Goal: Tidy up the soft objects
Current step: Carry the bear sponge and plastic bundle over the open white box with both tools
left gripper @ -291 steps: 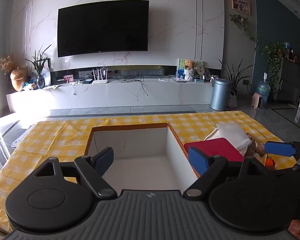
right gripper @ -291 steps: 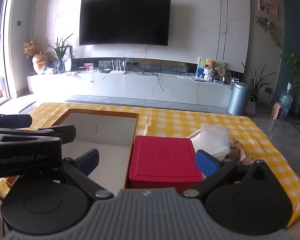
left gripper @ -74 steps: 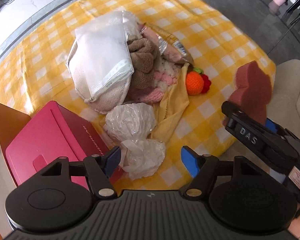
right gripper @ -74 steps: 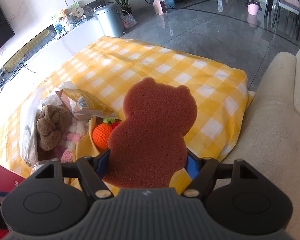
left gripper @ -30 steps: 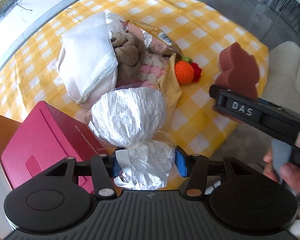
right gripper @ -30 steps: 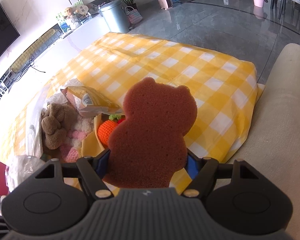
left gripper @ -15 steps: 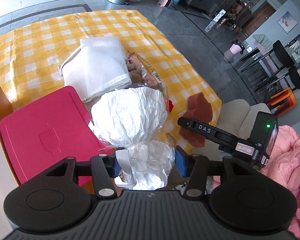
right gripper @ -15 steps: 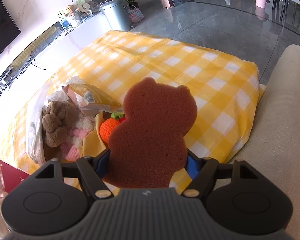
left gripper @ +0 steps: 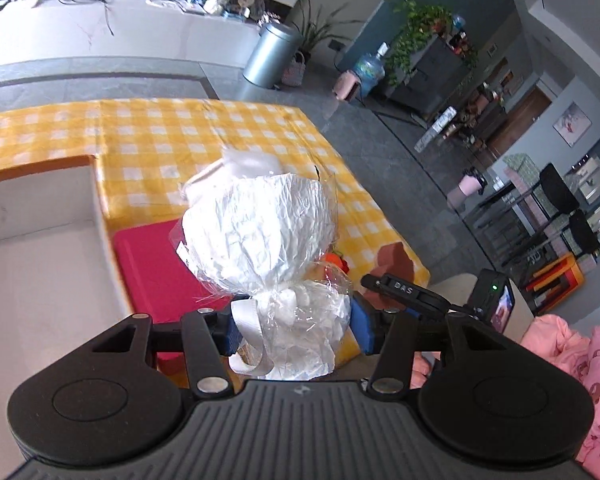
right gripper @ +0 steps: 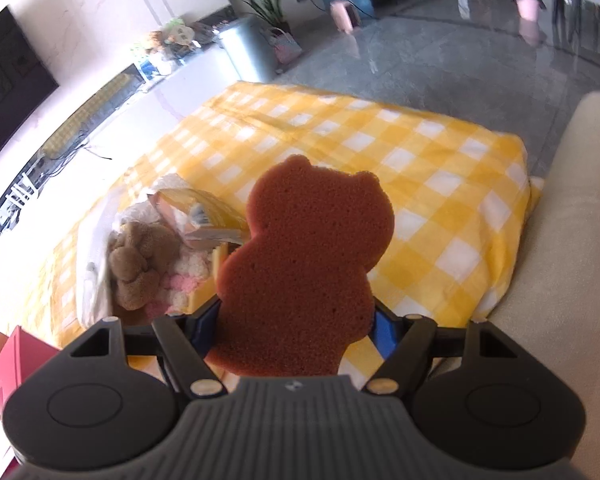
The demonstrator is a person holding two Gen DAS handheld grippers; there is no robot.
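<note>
- Left claw (left gripper: 294,326) clamped on the tied neck of a white wrapped bundle (left gripper: 260,226), held up over the red box (left gripper: 156,268), beside the open white-lined box (left gripper: 36,240).
- Right claw (right gripper: 296,334) gripping a brown bear sponge (right gripper: 308,260) upright above the yellow checked counter (right gripper: 440,184).
- Brown plush (right gripper: 140,264), pink-white knit (right gripper: 180,276) and snack packet (right gripper: 196,208) piled on counter.

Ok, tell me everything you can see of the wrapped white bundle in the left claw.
The wrapped white bundle is crinkled white paper or fabric inside clear cellophane, rounded on top and cinched at a neck by a white ribbon, with a smaller ruffled part below. The left claw is closed on that lower part, its blue pads pressing either side. It is held upright in the air, in front of the red box, beside the open white box.
</note>
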